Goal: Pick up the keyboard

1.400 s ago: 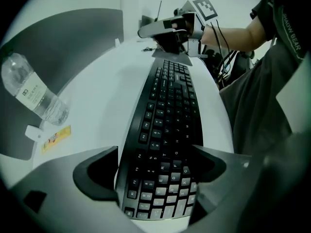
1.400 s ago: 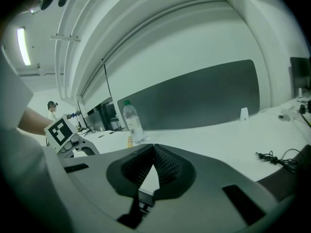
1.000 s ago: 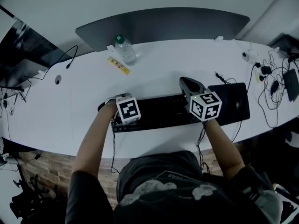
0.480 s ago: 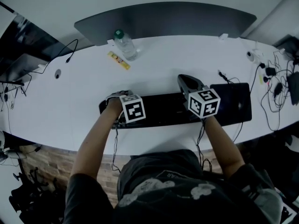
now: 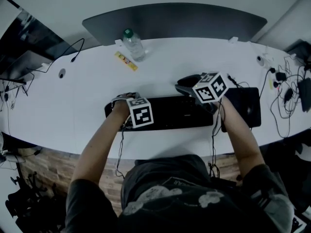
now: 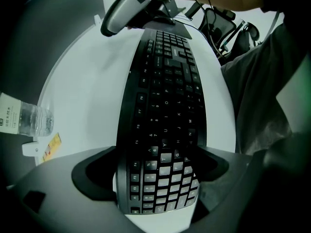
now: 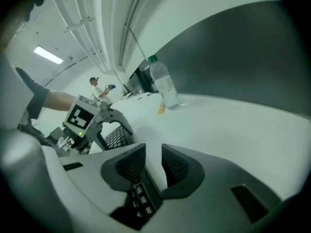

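Black plastic keyboard (image 5: 170, 113): left gripper (image 6: 155, 171) clamps one end; right gripper (image 7: 153, 154), jaws just opening, straddles the other end unclamped. Lifting now risks tilt and slip.

A long white worktop (image 5: 73, 101) curves across the room, backed by a dark grey curved partition (image 5: 175, 21). Brick facing (image 5: 48, 168) shows below its near edge. Overhead, a strip light (image 7: 48, 55) glows beside white ceiling pipes (image 7: 82, 23).

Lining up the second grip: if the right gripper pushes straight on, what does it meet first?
The keyboard: its edge lies between the right gripper's jaws, which have just been opening; beyond, likely white table.
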### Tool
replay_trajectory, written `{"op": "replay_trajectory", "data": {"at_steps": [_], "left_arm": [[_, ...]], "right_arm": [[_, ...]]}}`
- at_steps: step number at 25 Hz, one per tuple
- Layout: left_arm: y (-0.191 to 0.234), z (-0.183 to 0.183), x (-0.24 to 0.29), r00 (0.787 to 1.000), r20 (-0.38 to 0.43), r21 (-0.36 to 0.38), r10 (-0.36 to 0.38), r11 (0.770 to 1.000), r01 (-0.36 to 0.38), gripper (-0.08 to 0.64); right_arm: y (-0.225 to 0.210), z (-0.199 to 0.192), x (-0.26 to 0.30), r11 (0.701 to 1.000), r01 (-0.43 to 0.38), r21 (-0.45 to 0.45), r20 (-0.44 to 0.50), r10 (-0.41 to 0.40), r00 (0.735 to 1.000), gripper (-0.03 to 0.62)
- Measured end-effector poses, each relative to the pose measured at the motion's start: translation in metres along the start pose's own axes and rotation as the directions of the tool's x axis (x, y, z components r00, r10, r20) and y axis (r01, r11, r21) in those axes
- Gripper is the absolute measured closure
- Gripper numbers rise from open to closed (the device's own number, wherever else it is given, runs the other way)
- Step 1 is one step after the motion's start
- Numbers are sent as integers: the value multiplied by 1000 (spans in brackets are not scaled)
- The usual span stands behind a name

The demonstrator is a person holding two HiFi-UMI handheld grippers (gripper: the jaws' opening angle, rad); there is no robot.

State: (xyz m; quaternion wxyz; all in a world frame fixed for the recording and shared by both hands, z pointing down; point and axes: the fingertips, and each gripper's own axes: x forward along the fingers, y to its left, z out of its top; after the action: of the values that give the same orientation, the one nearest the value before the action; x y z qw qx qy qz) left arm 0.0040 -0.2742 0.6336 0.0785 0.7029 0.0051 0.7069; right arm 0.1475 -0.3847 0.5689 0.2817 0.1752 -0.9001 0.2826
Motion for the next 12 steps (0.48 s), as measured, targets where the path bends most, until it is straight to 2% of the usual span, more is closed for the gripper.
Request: {"op": "replay_trajectory", "data": {"at_steps": [1,2,4,7,9,12], "left_arm": [[0,0,0,1000,4,3,9,1000,-9,91],[0,0,-1,1000,11,4,15,1000,-15,91],[-1,0,-1,1000,23,5,14,1000,-14,91],[-1,-1,1,999,32,-3,-16,1000,16,89],[4,3,4,997,68,-8,-40,999,40,82],[13,12,5,991,125,5,-38,999,37,64]], "right_arm": [[4,-7,3,998,-61,-26,-89,58,994,469],[7,-16,7,992,-116,-49,-174,105,979,454],[9,-25,11,979,-180,-95,-293,146,945,439],[12,-30,17,964,-238,-115,-366,181,913,428],[16,-34,18,955,-277,-105,-393,216,894,405],[19,-39,17,943,-317,-97,-425,249,870,396]]}}
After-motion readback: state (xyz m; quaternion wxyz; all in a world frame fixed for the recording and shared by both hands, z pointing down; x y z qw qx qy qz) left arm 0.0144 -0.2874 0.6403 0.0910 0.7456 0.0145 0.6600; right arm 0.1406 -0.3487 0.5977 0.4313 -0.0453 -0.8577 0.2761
